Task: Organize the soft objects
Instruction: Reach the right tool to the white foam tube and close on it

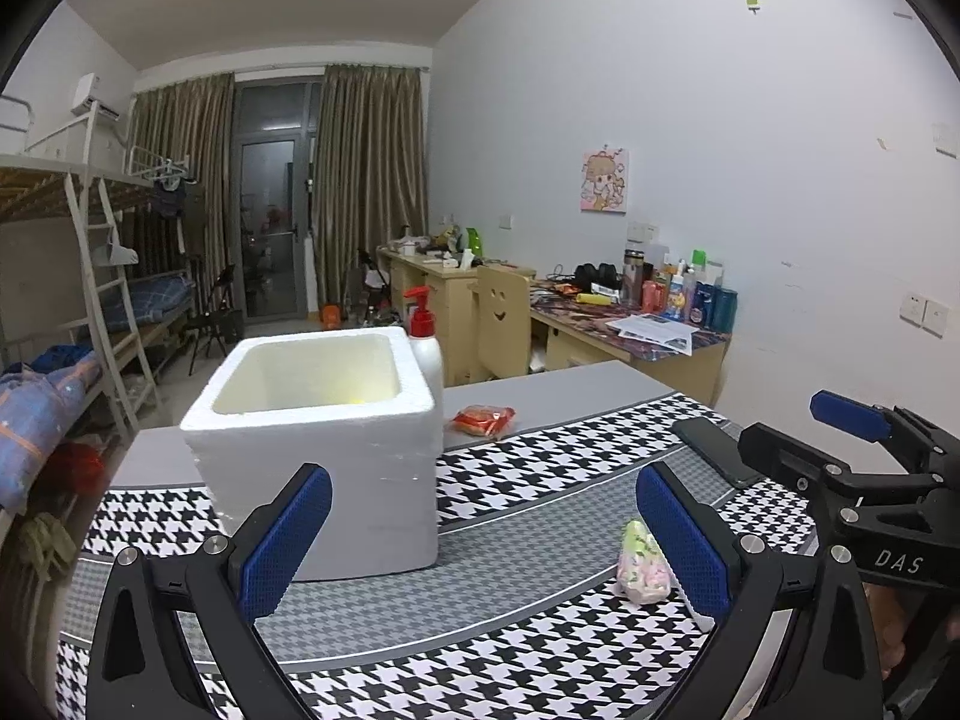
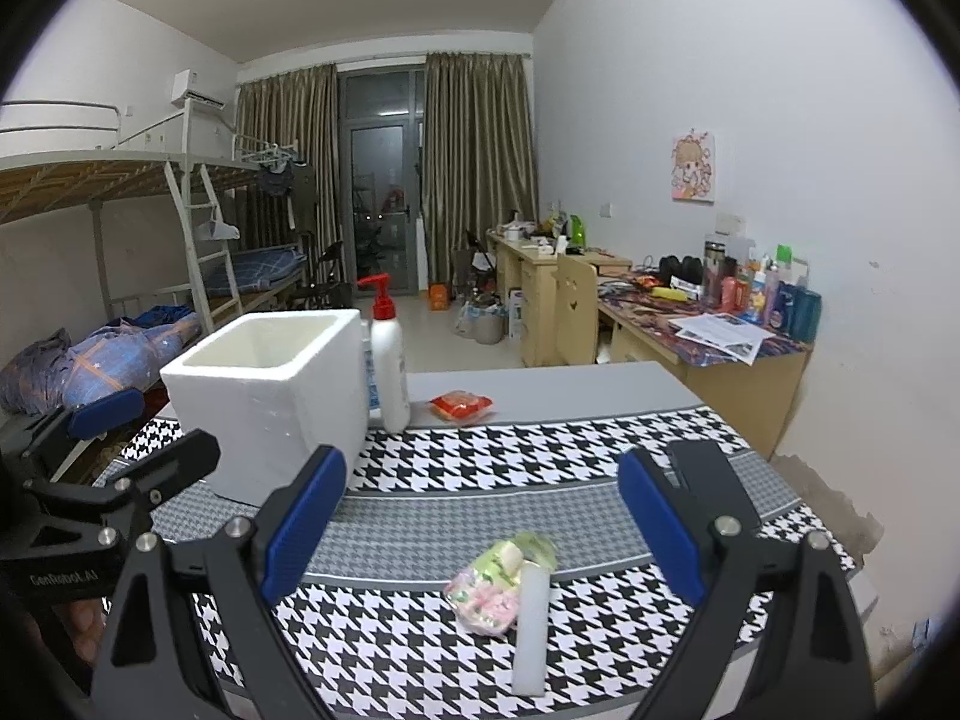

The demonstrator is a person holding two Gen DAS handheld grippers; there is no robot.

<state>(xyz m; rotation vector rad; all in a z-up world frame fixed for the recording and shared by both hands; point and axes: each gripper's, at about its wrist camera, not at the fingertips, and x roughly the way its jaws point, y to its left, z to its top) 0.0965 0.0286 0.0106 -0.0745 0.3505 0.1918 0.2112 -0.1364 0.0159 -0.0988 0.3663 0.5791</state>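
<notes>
A white foam box [image 1: 318, 450] [image 2: 270, 402] stands open-topped on the houndstooth cloth, with something yellow inside at its bottom. A clear bag of pastel marshmallows [image 2: 495, 585] [image 1: 643, 564] lies near the front, beside a white foam stick [image 2: 531, 630]. A red snack packet [image 1: 483, 420] [image 2: 461, 405] lies behind on the grey tabletop. My left gripper [image 1: 480, 540] is open, just in front of the box, the bag beside its right finger. My right gripper [image 2: 483, 525] is open, above and around the bag without touching it.
A white pump bottle with a red top [image 2: 387, 360] [image 1: 423, 336] stands behind the box. A black phone [image 1: 714, 450] [image 2: 711, 480] lies at the right of the cloth. The table edge [image 2: 540, 369] runs behind; desks, a chair and bunk beds stand beyond.
</notes>
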